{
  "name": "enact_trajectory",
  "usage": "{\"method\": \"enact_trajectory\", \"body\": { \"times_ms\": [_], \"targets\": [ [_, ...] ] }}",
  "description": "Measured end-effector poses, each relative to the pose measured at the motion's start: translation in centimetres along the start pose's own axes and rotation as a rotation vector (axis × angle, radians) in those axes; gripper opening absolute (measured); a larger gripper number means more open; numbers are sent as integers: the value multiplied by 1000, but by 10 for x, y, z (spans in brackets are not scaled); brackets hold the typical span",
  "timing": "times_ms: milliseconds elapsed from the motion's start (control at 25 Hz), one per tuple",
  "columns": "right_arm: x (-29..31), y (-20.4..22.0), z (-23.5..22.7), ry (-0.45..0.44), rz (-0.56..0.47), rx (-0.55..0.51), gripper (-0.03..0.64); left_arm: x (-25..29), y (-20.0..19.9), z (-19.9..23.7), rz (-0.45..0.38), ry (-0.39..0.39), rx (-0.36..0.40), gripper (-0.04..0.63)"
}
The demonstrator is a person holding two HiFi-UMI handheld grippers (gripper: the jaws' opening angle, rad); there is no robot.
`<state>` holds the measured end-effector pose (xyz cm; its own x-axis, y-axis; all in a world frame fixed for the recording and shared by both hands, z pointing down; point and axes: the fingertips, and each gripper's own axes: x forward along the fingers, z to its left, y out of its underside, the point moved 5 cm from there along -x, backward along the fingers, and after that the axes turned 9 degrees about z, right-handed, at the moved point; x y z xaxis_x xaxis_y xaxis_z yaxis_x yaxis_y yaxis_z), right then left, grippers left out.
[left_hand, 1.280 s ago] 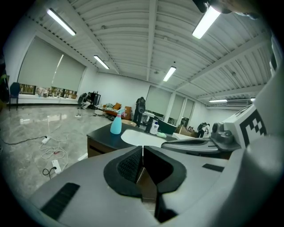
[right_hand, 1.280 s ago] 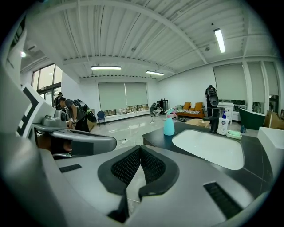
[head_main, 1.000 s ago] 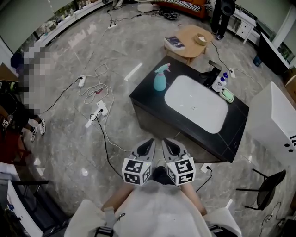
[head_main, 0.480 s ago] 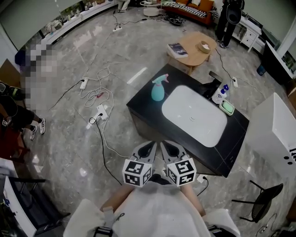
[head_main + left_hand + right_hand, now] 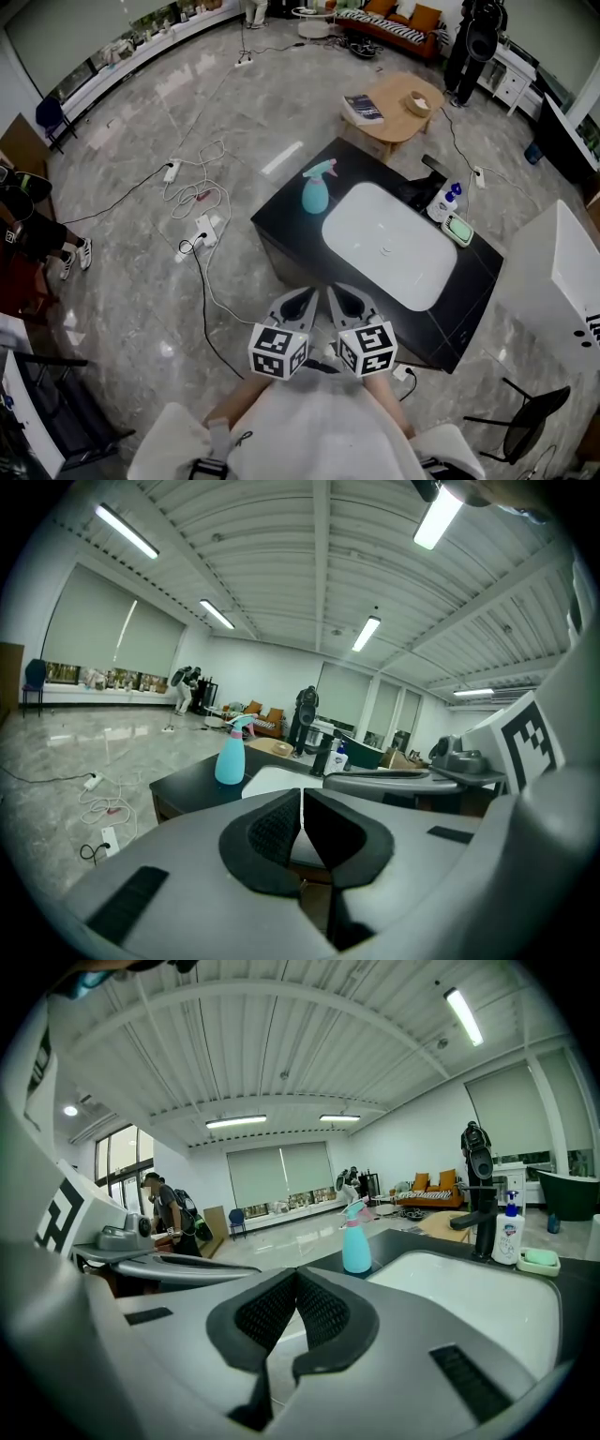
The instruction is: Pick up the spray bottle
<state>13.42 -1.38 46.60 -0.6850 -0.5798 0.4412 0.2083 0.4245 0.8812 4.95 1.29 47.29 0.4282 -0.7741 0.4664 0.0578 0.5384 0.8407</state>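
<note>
left gripper (image 5: 298, 302): jaws pinched together with nothing in them, same as a second back; held low in front of the person, tips aimed at 12 o'clock
right gripper (image 5: 345, 300): also closed up tight and empty; rode right beside the left one, the pair didn't spread at all
what changed: the whole view slid forward; the person walked in, so the black counter (image 5: 281, 211) had come closer and its near edge sat just past the gripper tips
white basin (image 5: 389, 246): at about 1 o'clock from the grippers, sunk into the counter top
spray bottle (image 5: 314, 187): teal, upright, untouched on the counter's far left corner at 12 o'clock; beside the basin, not in it; well apart from both grippers
soap bottle (image 5: 443, 201): off at 2 o'clock by the tap; not the target
my read: this was just the approach; no reach begun; I'd guess whichever gripper goes for it has to open first, since both were clamped shut
</note>
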Motion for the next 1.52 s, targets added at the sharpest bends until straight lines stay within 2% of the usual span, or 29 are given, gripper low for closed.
{"method": "enact_trajectory", "body": {
  "times_ms": [400, 760, 1200, 1520],
  "targets": [
    [-1, -2, 1, -59, -20, -43, 25, 7, 0, -4, 5, 3, -5, 30],
    [2, 9, -3, -72, 10, 37, 25, 3, 1, 6, 0, -33, -38, 29],
    [14, -2, -33, 30, -28, 68, 26, 23, -9, 19, 4, -22, -28, 29],
    [40, -15, -46, 55, -13, 63, 26, 43, -26, 43, 0, -27, -40, 31]
  ]
}}
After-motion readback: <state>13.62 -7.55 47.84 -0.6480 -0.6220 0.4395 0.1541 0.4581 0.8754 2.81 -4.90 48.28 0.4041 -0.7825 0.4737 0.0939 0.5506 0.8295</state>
